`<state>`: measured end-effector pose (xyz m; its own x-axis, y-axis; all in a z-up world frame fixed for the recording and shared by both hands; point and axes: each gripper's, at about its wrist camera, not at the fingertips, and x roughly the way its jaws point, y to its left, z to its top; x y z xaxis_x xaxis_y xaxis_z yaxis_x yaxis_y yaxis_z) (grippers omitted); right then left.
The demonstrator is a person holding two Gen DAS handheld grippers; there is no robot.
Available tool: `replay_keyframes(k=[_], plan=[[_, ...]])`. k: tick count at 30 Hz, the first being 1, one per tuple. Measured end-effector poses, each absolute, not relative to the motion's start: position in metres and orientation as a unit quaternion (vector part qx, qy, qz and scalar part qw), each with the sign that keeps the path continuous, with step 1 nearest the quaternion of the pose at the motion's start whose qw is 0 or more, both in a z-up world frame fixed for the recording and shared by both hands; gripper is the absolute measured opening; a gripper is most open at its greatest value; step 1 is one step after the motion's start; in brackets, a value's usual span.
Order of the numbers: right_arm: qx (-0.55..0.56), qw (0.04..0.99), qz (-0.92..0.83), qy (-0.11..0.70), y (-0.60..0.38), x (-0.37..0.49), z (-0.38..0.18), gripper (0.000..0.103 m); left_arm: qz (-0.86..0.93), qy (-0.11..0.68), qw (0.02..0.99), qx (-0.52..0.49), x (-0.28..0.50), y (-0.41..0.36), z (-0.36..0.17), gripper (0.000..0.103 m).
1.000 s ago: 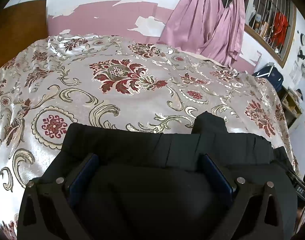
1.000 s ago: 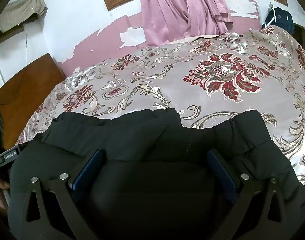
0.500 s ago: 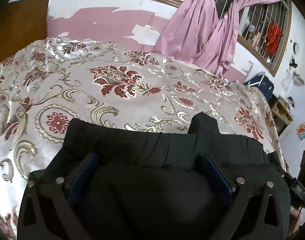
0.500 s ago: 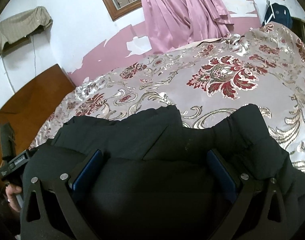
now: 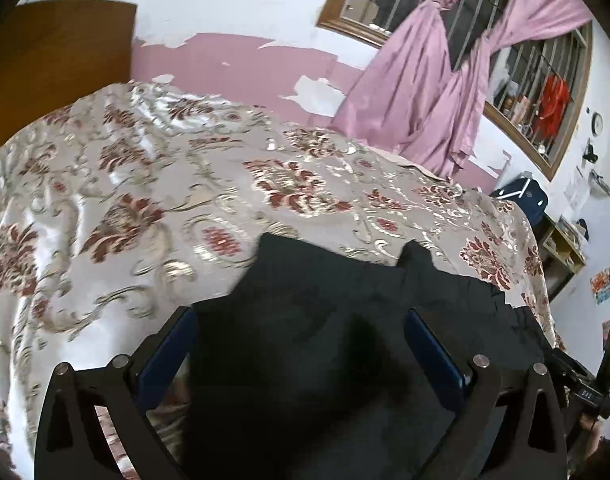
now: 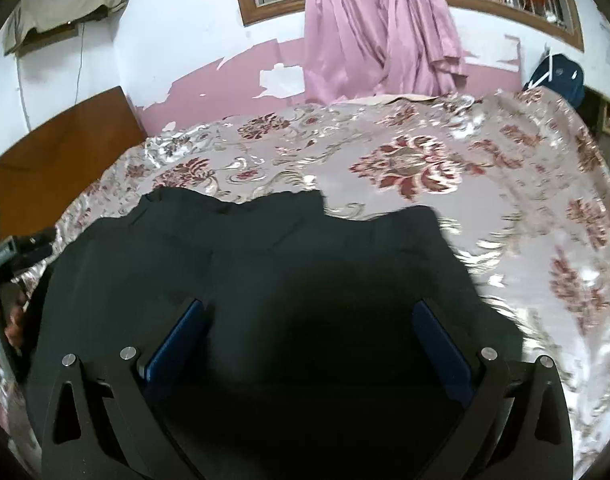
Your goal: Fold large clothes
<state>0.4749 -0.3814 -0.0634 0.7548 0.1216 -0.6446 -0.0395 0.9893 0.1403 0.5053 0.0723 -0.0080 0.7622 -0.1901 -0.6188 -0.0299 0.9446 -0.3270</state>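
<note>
A large black garment [image 5: 345, 300] lies on the floral bedspread [image 5: 145, 184] at its near edge, its top hem facing the far wall. My left gripper [image 5: 301, 320] is over the garment's left part with jaws wide apart and black cloth between its blue pads [image 5: 173, 344]. My right gripper [image 6: 309, 312] is over the garment [image 6: 265, 248] further right, jaws also wide apart, cloth filling the gap. Whether either pinches the cloth is hidden. The other gripper shows at each view's edge.
The bed fills both views, with a wooden headboard [image 6: 57, 148] at the left. Pink curtains [image 5: 417, 92] hang at a barred window behind the bed. A dark blue bag [image 5: 521, 196] and a shelf stand at the right of the bed.
Both grippers have tilted upward and moved back, so more wall and window shows. The garment's top hem sits further up the bedspread in both views.
</note>
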Motion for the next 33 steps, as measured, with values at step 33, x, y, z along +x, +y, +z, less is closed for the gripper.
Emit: replay_keyframes(k=[33], plan=[[0.227, 0.898, 0.051, 0.374, -0.463, 0.43, -0.137, 0.102, -0.168, 0.451, 0.857, -0.186, 0.488, 0.097, -0.082, 0.103]])
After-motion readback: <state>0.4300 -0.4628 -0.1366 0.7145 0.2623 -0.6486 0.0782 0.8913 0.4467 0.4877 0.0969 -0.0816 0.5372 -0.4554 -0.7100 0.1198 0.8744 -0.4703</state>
